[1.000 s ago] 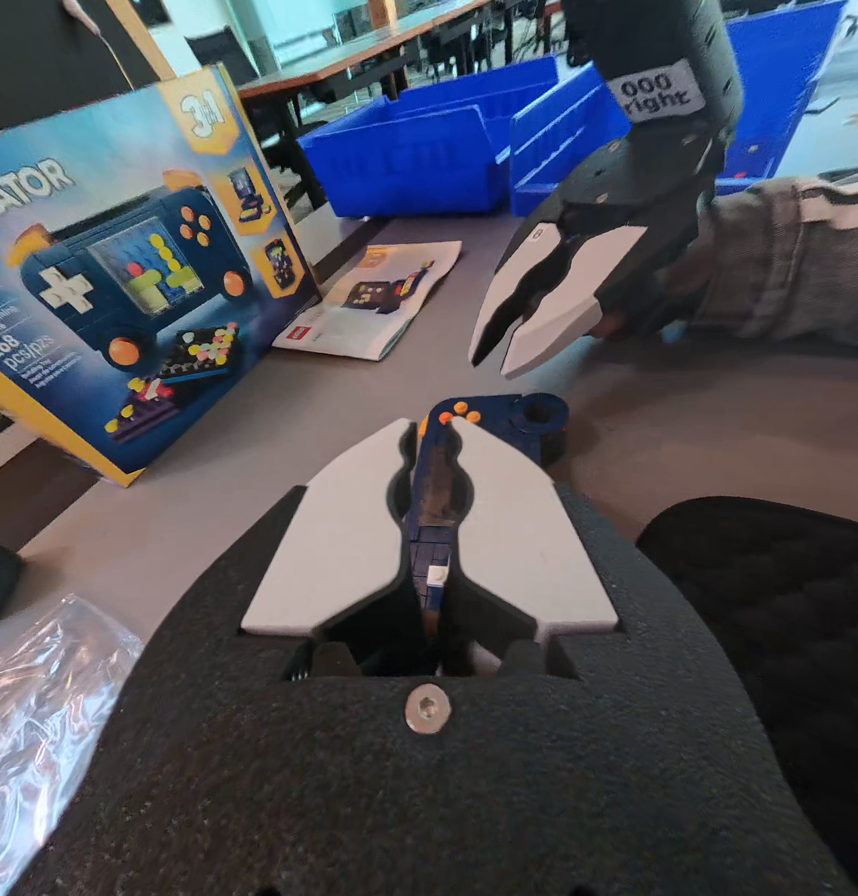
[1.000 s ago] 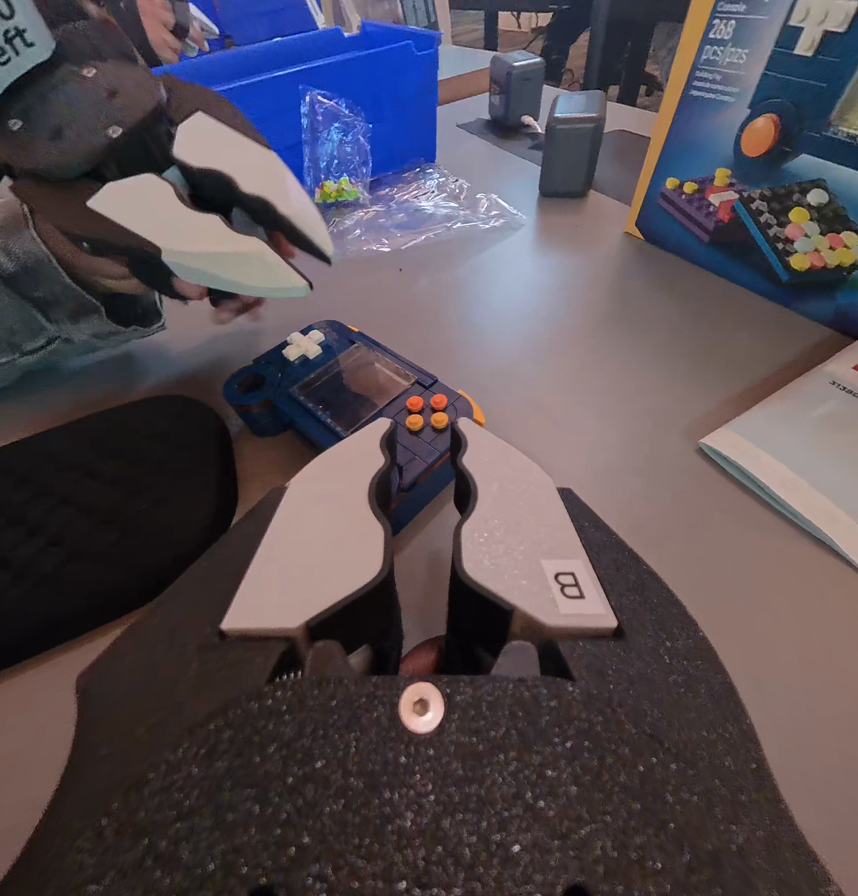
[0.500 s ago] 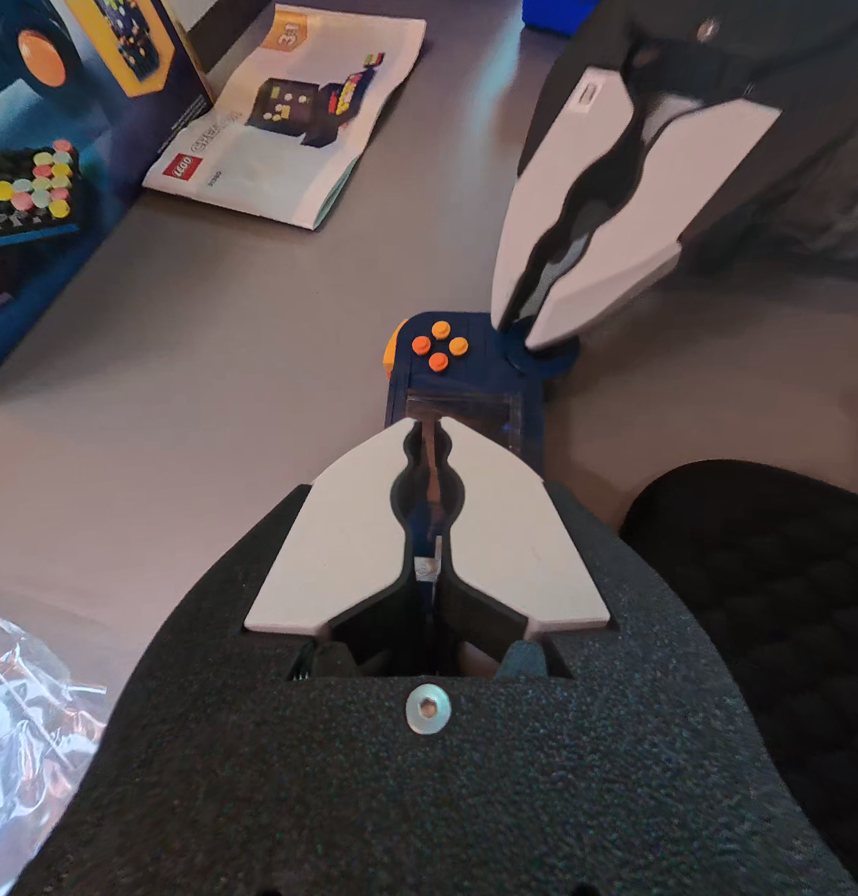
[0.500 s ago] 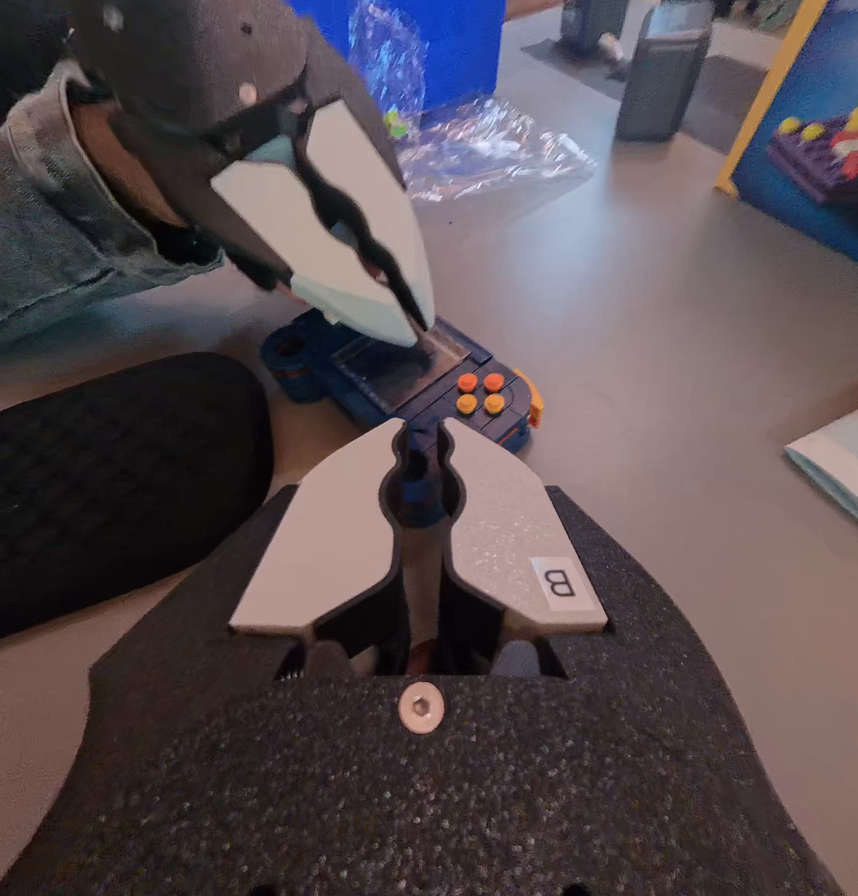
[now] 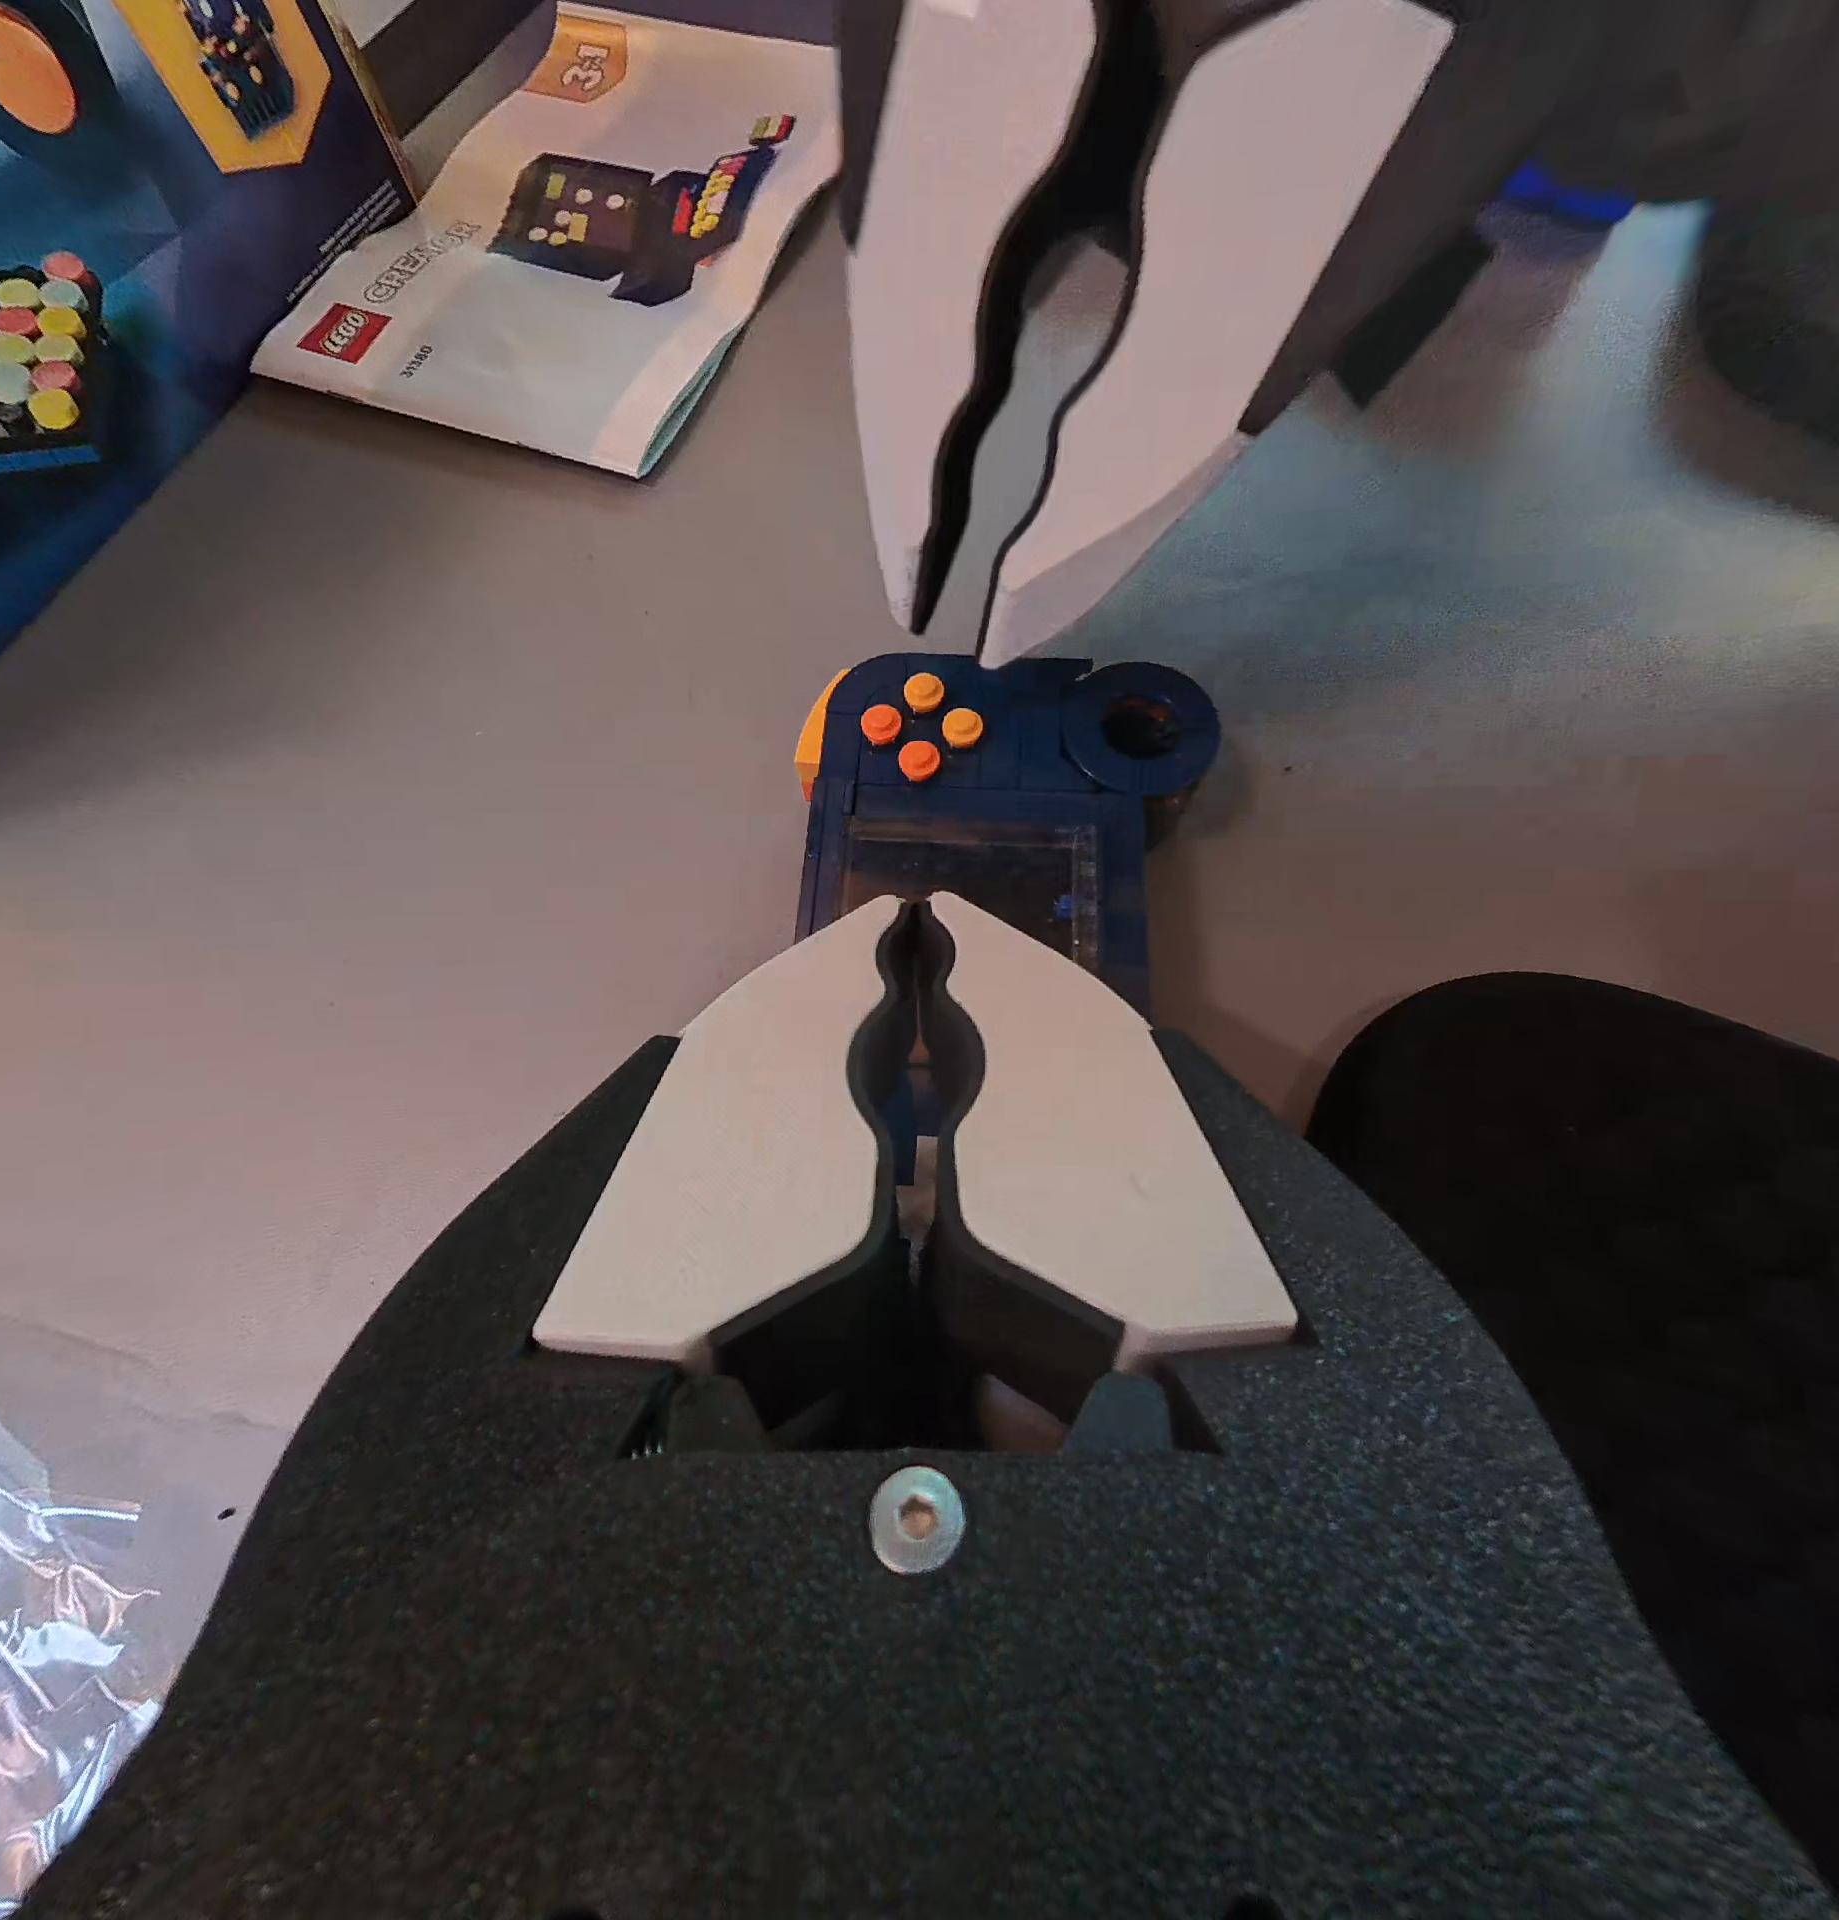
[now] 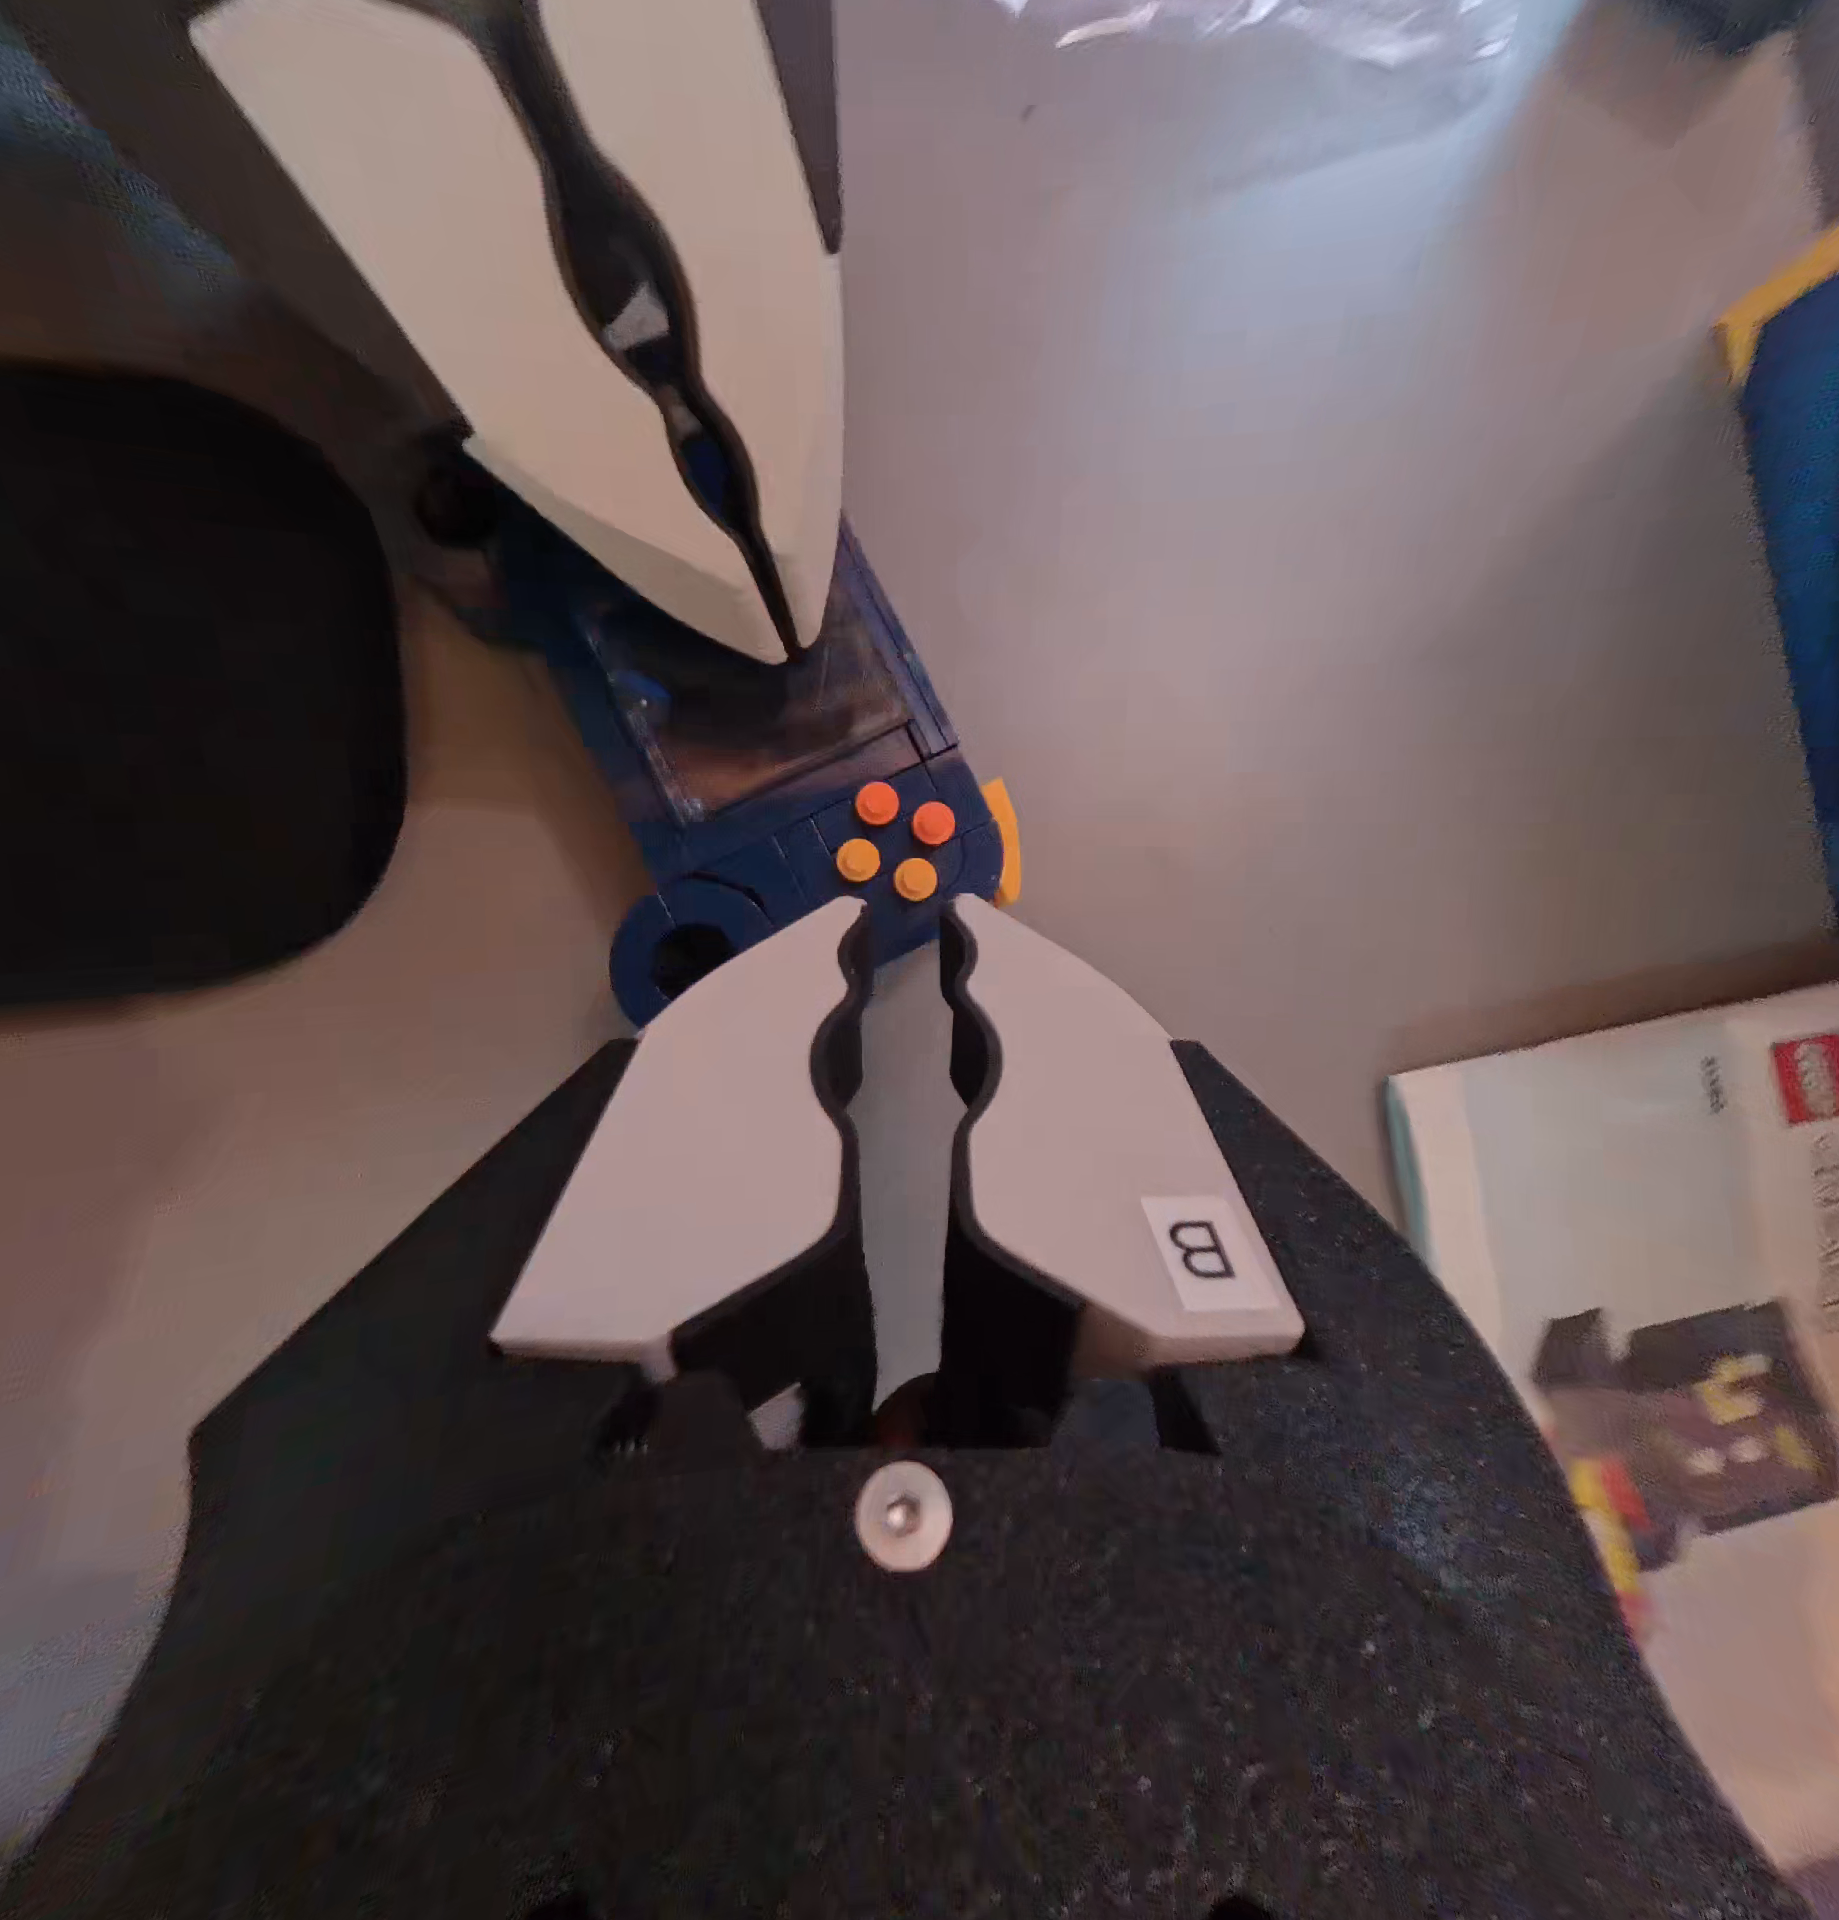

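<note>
Left gripper (image 5: 915, 909) seemingly closed over brick console (image 5: 982, 790), right gripper (image 6: 899, 914) parted

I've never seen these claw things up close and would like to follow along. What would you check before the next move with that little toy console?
1. Toy console lies flat on the table, screen up: ok.
2. Left claw has its jaws closed, with the tip over the screen. Whether it presses on the screen: cannot tell.
3. Right claw is open at the button end and grips nothing: ok.
4. All four orange buttons are seated: ok.
5. Booklet lies well away from both claws: ok.
6. Black pad sits close beside the console. Whether they touch: cannot tell.
</note>
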{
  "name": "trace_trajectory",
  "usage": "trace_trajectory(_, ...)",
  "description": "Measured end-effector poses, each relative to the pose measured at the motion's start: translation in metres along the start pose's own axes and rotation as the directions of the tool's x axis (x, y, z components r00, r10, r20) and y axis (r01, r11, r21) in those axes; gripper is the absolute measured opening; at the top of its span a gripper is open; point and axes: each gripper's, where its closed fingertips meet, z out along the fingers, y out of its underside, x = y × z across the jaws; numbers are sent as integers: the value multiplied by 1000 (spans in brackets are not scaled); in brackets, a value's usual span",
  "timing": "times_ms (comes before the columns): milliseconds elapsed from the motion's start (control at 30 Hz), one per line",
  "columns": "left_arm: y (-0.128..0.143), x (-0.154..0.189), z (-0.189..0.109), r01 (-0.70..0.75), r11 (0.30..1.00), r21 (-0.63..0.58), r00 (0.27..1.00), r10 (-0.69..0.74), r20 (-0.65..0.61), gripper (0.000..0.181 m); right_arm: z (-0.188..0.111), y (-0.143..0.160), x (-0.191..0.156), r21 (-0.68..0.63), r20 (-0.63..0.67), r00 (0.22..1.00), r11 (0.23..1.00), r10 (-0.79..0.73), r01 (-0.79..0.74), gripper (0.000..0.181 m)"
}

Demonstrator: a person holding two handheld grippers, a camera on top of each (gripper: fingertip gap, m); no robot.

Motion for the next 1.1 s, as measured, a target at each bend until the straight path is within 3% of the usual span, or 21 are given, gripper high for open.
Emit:
trace_trajectory(200, 0, 0, 0, -24, 1000, -4, 1000, 24, 14, 0, 5, 1, 1, -288, 159, 967, 927, -202, 241, 12)
trace_trajectory(467, 0, 0, 0, -52, 999, 0, 998, 52, 23, 0, 11, 2, 1, -366, 217, 943, 874, -253, 319, 7)
trace_trajectory(567, 0, 0, 0, -58, 998, 1, 998, 58, 23, 0, 11, 2, 1, -331, 222, 932, 877, -288, 350, 7)
trace_trajectory(700, 0, 0, 1, -70, 997, -9, 997, 71, 34, 0, 10, 1, 0, -190, 143, 932, 915, -332, 355, 6)
trace_trajectory(900, -2, 1, 3, -85, 996, -9, 996, 85, 39, 0, 8, 1, -2, 37, 79, 982, 985, -172, 169, 6)
trace_trajectory(1100, -3, 2, 4, -97, 995, -15, 994, 97, 49, 0, 7, 1, -1, 132, 76, 995, 989, -71, 60, 5)
